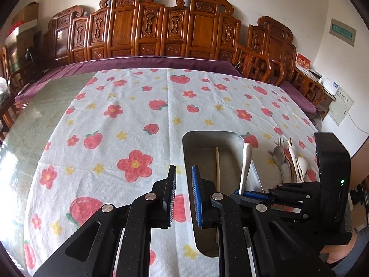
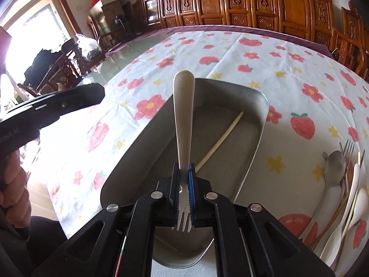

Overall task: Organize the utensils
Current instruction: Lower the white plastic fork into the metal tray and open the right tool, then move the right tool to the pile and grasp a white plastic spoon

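Observation:
My right gripper [image 2: 183,175] is shut on a fork with a cream handle [image 2: 183,115], held above the metal tray [image 2: 258,136]; the tines point back at the camera. One pale chopstick [image 2: 219,142] lies in the tray. In the left wrist view my left gripper [image 1: 183,180] is open and empty at the tray's [image 1: 189,152] left rim, and the held fork [image 1: 245,166] and the right gripper [image 1: 253,195] show to its right. A pile of spoons, forks and chopsticks [image 2: 339,184] lies on the cloth right of the tray; it also shows in the left wrist view [image 1: 290,161].
The table carries a white cloth with red flowers and strawberries [image 1: 129,124]. Carved wooden chairs [image 1: 161,27] line the far side. The left gripper's body [image 2: 50,108] shows at the left of the right wrist view.

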Demonstrator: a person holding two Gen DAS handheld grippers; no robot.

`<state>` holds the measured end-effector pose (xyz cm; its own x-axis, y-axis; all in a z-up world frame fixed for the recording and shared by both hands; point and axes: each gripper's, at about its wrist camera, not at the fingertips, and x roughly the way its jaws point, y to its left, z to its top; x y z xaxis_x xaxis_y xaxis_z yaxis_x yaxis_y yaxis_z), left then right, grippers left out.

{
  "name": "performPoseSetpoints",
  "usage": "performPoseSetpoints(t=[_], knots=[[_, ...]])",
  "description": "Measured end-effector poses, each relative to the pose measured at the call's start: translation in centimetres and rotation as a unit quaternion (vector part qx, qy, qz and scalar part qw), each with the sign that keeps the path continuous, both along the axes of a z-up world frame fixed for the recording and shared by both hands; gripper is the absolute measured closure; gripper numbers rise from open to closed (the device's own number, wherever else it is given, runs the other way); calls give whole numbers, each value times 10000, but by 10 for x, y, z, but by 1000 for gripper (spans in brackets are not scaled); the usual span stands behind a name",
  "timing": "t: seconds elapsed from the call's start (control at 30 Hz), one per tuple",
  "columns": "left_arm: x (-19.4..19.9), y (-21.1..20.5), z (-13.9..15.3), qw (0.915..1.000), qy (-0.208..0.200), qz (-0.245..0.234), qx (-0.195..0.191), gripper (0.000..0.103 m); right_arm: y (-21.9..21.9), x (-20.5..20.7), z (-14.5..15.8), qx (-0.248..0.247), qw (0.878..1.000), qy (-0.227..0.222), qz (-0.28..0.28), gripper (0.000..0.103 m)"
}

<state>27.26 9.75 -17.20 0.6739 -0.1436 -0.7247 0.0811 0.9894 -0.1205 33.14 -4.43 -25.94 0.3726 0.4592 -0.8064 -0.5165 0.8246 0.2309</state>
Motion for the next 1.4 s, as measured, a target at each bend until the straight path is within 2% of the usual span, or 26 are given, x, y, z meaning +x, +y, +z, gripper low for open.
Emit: performPoseSetpoints(t=[0.3, 0.5, 0.53, 0.6, 0.67, 0.77, 0.8, 0.9, 1.03, 1.17, 1.3, 1.4], knots=[[0, -1, 0, 10000, -6, -12, 8, 90, -5, 0, 1, -48, 10000, -70, -8, 93], [1, -11, 0, 10000, -10, -82, 3, 88, -32, -13, 30, 43, 9991, -397, -104, 93], [2, -15, 0, 9999, -26, -113, 18, 85, -38, -15, 35, 36, 9989, -448, -142, 93], [1, -23, 3, 9998, -103, -151, 64, 71, -59, -24, 47, 10, 9977, -607, -293, 93], [2, -31, 6, 9996, -153, -223, 20, 69, -82, -29, 56, -46, 9963, -716, -473, 93], [3, -45, 7, 9993, -184, -319, 16, 57, -111, -35, 60, -222, 9933, -859, -735, 93], [4, -49, 7, 9992, -186, -353, 22, 56, -124, -37, 61, -331, 9916, -924, -847, 90], [6, -64, 6, 9987, -188, -464, 5, 51, -152, -38, 57, -530, 9882, -913, -1113, 83], [7, -85, 6, 9976, -229, -661, 13, 50, -180, -40, 44, -729, 9848, -808, -1354, 83], [7, -103, 5, 9962, -251, -832, -19, 50, -185, -44, 27, -826, 9836, -691, -1448, 83], [8, -115, 1, 9954, -222, -928, -40, 50, -179, -45, 10, -943, 9839, -605, -1391, 76], [7, -123, -1, 9947, -205, -1004, 4, 50, -175, -39, -1, -1065, 9836, -569, -1342, 75]])
